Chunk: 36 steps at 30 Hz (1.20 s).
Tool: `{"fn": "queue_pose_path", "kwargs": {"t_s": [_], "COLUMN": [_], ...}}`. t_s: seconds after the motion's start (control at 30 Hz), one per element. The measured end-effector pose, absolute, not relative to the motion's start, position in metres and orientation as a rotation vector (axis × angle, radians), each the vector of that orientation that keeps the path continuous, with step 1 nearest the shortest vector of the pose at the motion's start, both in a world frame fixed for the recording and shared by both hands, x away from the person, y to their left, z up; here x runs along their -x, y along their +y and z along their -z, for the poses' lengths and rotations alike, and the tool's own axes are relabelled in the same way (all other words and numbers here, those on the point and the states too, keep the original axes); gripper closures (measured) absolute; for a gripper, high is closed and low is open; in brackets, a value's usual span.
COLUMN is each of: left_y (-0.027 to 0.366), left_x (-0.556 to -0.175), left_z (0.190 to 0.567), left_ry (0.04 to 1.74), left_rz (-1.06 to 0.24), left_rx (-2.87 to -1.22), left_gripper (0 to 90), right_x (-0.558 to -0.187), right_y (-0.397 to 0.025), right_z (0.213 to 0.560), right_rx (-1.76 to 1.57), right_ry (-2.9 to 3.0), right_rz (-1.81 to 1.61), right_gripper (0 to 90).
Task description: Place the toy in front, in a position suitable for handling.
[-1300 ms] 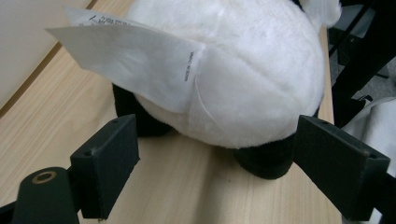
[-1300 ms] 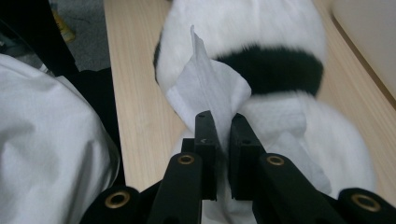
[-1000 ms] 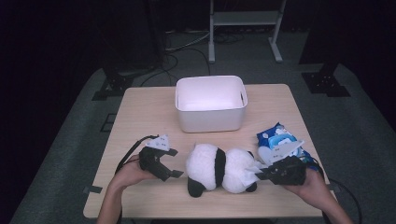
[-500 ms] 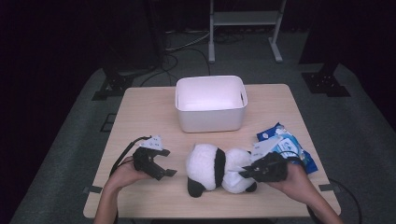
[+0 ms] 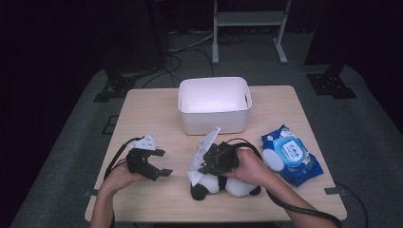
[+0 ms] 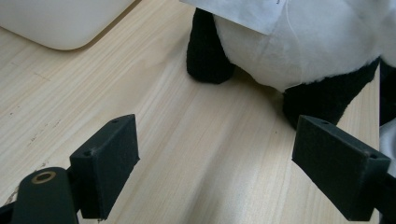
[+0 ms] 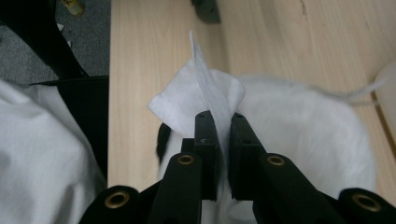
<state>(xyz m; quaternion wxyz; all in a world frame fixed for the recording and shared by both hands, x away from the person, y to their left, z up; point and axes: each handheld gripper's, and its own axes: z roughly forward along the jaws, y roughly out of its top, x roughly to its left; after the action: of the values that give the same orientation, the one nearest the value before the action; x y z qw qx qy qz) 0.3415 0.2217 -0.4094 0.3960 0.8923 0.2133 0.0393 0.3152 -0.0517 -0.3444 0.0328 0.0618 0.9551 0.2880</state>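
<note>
**Q:** On the wooden table (image 5: 142, 118), what do the two hand-held tools have hold of?

**A:** Near the front edge, the right gripper (image 5: 207, 164) has its jaws pressed together on a white wipe (image 5: 202, 154); the sheet stands up between them and fans out past the tips; in the right gripper view the same wipe (image 7: 196, 100) rises from the closed jaws of that gripper (image 7: 223, 122), with the white body of a plush panda (image 7: 303, 135) beneath it.

**Q:** And the other tool?

**A:** The left gripper (image 5: 160, 164) sits to the left, apart from the toy; its jaws are spread wide and hold nothing; the left gripper view looks between those jaws of the gripper (image 6: 229, 154) at bare wood, with the panda's (image 6: 299, 51) black legs just ahead.

**Q:** Where does the toy lie?

**A:** The panda (image 5: 218, 183) lies on the table under the right hand (image 5: 249, 166); a white bin (image 5: 214, 121) stands behind it; a blue pack of wipes (image 5: 291, 154) lies just to its right.
</note>
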Motion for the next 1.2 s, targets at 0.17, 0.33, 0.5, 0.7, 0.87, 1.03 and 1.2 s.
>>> {"fn": "queue_pose_path", "kwargs": {"t_s": [0.17,0.33,0.5,0.7,0.87,1.03,1.2], "left_y": [0.222,0.221,0.218,0.214,0.207,0.196,0.18], "left_x": [-0.341,-0.341,-0.34,-0.338,-0.335,-0.331,-0.326], "left_z": [0.409,0.409,0.408,0.405,0.4,0.392,0.384], "left_ry": [0.535,0.53,0.514,0.492,0.455,0.407,0.359], "left_rz": [-0.093,-0.087,-0.084,-0.079,-0.078,-0.076,-0.074], "left_rx": [-2.258,-2.258,-2.256,-2.248,-2.262,-2.251,-2.253], "left_gripper": [13.3,13.3,13.3,13.3,13.2,13.2,13.2], "right_x": [-0.334,-0.362,-0.391,-0.405,-0.402,-0.389,-0.372], "right_y": [-0.037,-0.031,-0.04,-0.063,-0.084,-0.106,-0.118], "right_z": [0.337,0.333,0.336,0.345,0.352,0.356,0.358], "right_rx": [-0.191,-0.259,-0.362,-0.479,-0.521,-0.54,-0.524], "right_ry": [2.935,2.919,2.914,2.929,2.928,2.927,2.918], "right_rz": [-0.882,-0.835,-0.803,-0.804,-0.806,-0.839,-0.913], "right_gripper": [82.9,82.8,82.9,82.9,82.8,82.8,82.7]}}
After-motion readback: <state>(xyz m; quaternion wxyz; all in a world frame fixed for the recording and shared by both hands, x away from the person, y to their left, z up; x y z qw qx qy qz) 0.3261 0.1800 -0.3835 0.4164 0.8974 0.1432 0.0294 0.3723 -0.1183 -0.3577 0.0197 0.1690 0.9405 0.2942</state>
